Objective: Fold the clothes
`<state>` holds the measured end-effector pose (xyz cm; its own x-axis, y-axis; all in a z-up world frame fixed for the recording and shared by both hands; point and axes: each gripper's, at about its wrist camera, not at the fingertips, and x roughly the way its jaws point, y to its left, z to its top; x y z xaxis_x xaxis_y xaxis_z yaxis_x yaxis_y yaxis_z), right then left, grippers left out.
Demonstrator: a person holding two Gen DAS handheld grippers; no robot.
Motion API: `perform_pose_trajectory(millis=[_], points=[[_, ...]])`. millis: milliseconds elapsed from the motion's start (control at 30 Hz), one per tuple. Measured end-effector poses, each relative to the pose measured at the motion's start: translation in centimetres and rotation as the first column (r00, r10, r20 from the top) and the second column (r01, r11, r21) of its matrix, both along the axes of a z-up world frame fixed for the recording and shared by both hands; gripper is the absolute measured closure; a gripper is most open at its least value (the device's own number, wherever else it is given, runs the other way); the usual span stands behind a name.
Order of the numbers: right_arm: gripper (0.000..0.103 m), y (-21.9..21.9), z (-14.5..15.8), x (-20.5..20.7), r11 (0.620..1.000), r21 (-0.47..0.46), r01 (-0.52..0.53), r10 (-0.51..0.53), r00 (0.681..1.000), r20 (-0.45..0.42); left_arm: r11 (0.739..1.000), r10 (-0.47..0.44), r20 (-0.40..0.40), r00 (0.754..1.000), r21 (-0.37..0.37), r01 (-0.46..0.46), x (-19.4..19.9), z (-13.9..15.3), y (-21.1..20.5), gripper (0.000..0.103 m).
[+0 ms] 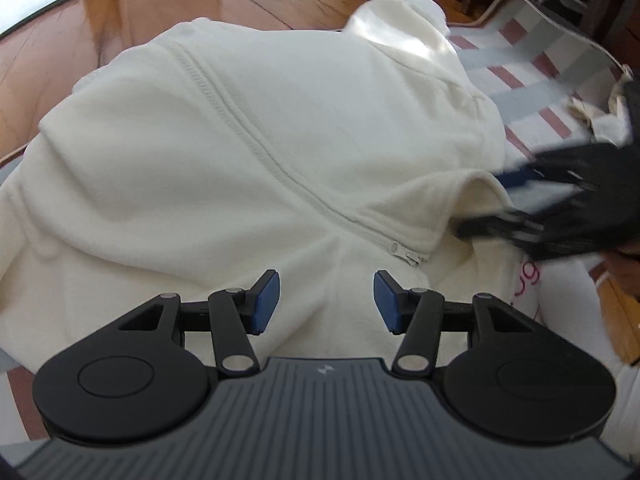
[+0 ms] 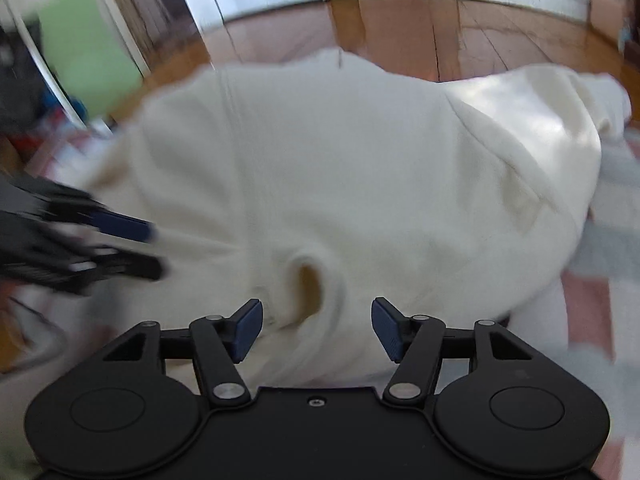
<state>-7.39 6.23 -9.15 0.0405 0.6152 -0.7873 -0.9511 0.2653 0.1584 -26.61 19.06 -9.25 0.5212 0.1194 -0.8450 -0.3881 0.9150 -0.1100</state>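
Fleece jacket [image 1: 240, 152], cream with a zip [image 1: 248, 136] down its front, lies spread on a striped mat [image 1: 516, 76] over the wooden floor [image 1: 120, 12]. We take the zip line as its long axis: in the left wrist view it runs from the far left edge of the garment diagonally down to the puller [image 1: 404, 252], close in front of us.

Left gripper [image 1: 326, 302]: jaws parted, nothing between the pads, only fabric showing below the gap. We cannot tell whether the tips touch the cloth. Puller sits just ahead and right of this gap.

Right gripper [image 2: 317, 330]: jaws likewise released and empty. A rolled opening in the fabric [image 2: 308, 284], probably a cuff or collar, lies directly ahead of its gap and slightly left. This view is blurred, so contact is uncertain.

Judgement: both grippers face the near hem edge of the jacket, side by side, the left nearer the zip end, the right nearer the rolled opening. We expect the next grasp to take this near edge, with the fold carried along the zip axis toward the far edge of the mat.
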Motion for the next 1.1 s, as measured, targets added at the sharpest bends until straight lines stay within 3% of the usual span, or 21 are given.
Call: perform_pose_trajectory(millis=[33, 67, 133, 233, 300, 367, 433, 500, 600, 667, 700, 833, 900, 1000, 1100], points=[[0.095, 0.8, -0.2, -0.4, 1.000, -0.003, -0.031, 0.031, 0.999, 0.040, 1.000, 0.009, 0.009, 1.000, 0.011, -0.009, -0.2, 0.5, 0.2, 0.052], [0.096, 1.0, 0.2, -0.5, 0.998, 0.024, -0.052, 0.051, 0.998, 0.044, 1.000, 0.025, 0.026, 0.999, 0.017, -0.025, -0.4, 1.1, 0.4, 0.052], [0.096, -0.9, 3.1, -0.3, 0.980, 0.192, -0.058, 0.062, 0.998, -0.012, 0.997, 0.078, 0.063, 0.995, 0.001, -0.078, -1.4, 2.3, 1.4, 0.052], [0.096, -6.0, 6.4, 0.4, 0.934, 0.358, 0.009, 0.031, 0.994, -0.106, 0.981, 0.195, 0.069, 0.978, -0.018, -0.194, -3.0, 3.3, 3.0, 0.052], [0.096, -8.5, 6.3, 0.5, 0.945, 0.326, 0.038, -0.009, 0.996, -0.089, 0.969, 0.245, 0.050, 0.968, -0.013, -0.245, -4.4, 2.9, 3.5, 0.052], [0.096, -9.7, 3.9, 0.0, 0.983, 0.170, 0.066, -0.062, 0.998, -0.032, 0.967, 0.254, 0.024, 0.967, -0.042, -0.253, -5.3, 2.2, 3.7, 0.052], [0.097, -10.1, 0.6, 0.1, 0.993, 0.004, 0.115, -0.114, 0.991, -0.067, 0.967, 0.246, 0.008, 0.969, -0.070, -0.245, -5.8, 1.7, 4.0, 0.052], [0.095, -10.4, -0.8, 0.5, 0.991, -0.041, 0.129, -0.134, 0.981, -0.142, 0.970, 0.240, 0.014, 0.971, -0.044, -0.239, -6.2, 2.2, 4.2, 0.052], [0.086, -11.3, 0.7, 3.1, 0.978, 0.071, 0.199, -0.156, 0.907, -0.392, 0.966, 0.257, 0.051, 0.965, -0.027, -0.256, -6.7, 3.8, 5.1, 0.052], [0.076, -11.8, 2.9, 4.6, 0.957, 0.179, 0.226, -0.102, 0.847, -0.522, 0.961, 0.276, 0.080, 0.958, -0.055, -0.272, -7.0, 4.8, 6.2, 0.052], [0.074, -11.8, 4.3, 5.3, 0.950, 0.221, 0.221, -0.068, 0.836, -0.544, 0.958, 0.285, 0.090, 0.954, -0.071, -0.279, -7.0, 5.3, 6.8, 0.052], [0.058, -9.3, 10.7, 7.6, 0.964, 0.222, 0.145, -0.023, 0.881, -0.472, 0.945, 0.328, 0.071, 0.942, -0.049, -0.325, -5.9, 7.3, 9.2, 0.052], [0.058, -7.2, 13.8, 9.5, 0.978, 0.154, 0.141, -0.047, 0.868, -0.494, 0.939, 0.343, 0.016, 0.939, -0.034, -0.342, -5.4, 8.1, 9.5, 0.052], [0.058, -3.9, 20.4, 12.7, 0.984, 0.072, 0.162, -0.100, 0.843, -0.529, 0.944, 0.315, -0.001, 0.949, -0.107, -0.313, -5.3, 8.8, 9.3, 0.052], [0.058, -0.5, 29.2, 14.4, 0.991, -0.029, 0.128, -0.121, 0.813, -0.570, 0.947, 0.298, 0.008, 0.954, -0.125, -0.295, -5.3, 9.4, 9.4, 0.052]])
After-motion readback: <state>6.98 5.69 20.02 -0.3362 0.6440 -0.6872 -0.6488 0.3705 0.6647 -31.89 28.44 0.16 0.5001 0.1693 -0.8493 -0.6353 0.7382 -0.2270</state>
